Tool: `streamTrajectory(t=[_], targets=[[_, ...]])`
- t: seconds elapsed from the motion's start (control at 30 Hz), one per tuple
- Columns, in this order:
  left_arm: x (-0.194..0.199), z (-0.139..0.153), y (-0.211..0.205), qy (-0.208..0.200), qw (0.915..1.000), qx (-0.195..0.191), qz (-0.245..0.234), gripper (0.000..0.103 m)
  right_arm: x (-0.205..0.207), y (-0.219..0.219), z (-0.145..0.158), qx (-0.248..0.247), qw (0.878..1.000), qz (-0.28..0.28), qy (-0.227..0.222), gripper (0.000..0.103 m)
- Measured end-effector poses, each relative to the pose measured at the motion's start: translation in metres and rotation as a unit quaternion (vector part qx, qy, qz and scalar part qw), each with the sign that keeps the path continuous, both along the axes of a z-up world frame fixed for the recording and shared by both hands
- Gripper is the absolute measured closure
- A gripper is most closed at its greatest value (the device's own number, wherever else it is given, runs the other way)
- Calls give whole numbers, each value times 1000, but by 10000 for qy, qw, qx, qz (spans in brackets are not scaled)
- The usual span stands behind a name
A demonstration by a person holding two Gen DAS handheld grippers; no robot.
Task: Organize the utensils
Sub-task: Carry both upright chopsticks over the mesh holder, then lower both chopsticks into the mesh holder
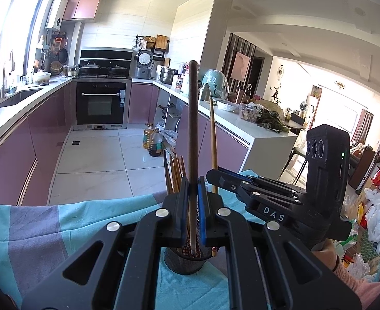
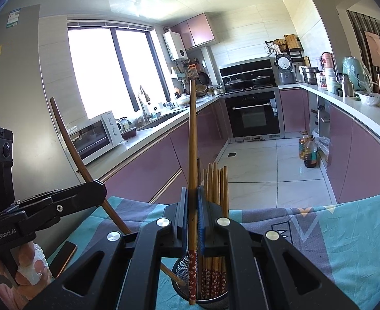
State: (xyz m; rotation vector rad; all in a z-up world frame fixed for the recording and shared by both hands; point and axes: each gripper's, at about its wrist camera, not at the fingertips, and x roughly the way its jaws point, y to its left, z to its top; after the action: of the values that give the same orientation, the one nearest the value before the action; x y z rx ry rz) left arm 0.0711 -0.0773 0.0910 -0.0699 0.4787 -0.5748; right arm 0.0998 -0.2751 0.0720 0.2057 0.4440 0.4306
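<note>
My left gripper (image 1: 193, 201) is shut on a dark brown chopstick (image 1: 193, 129) held upright, its lower end inside a black mesh holder (image 1: 184, 259). My right gripper (image 2: 192, 206) is shut on a lighter wooden chopstick (image 2: 192, 142) with a red flowered end, its tip at the rim of the same mesh holder (image 2: 182, 268). Several chopsticks (image 2: 215, 188) stand in the holder. The right gripper (image 1: 215, 178) shows in the left wrist view at right, holding its chopstick (image 1: 213, 134). The left gripper (image 2: 97, 188) shows in the right wrist view at left, with the dark chopstick (image 2: 66, 139).
The holder stands on a teal and grey cloth (image 1: 47, 227) over the table (image 2: 344, 232). A phone (image 2: 63, 258) lies on the cloth at left. Behind are purple kitchen cabinets (image 1: 35, 139), an oven (image 1: 100, 103) and oil bottles (image 1: 153, 142) on the floor.
</note>
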Motion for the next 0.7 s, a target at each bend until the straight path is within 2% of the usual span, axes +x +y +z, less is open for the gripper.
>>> streamTrajectory(t=[0.7], targets=[[12, 3, -9, 23, 9998, 196, 80, 95, 11, 1, -4, -49, 9999, -138, -24, 97]])
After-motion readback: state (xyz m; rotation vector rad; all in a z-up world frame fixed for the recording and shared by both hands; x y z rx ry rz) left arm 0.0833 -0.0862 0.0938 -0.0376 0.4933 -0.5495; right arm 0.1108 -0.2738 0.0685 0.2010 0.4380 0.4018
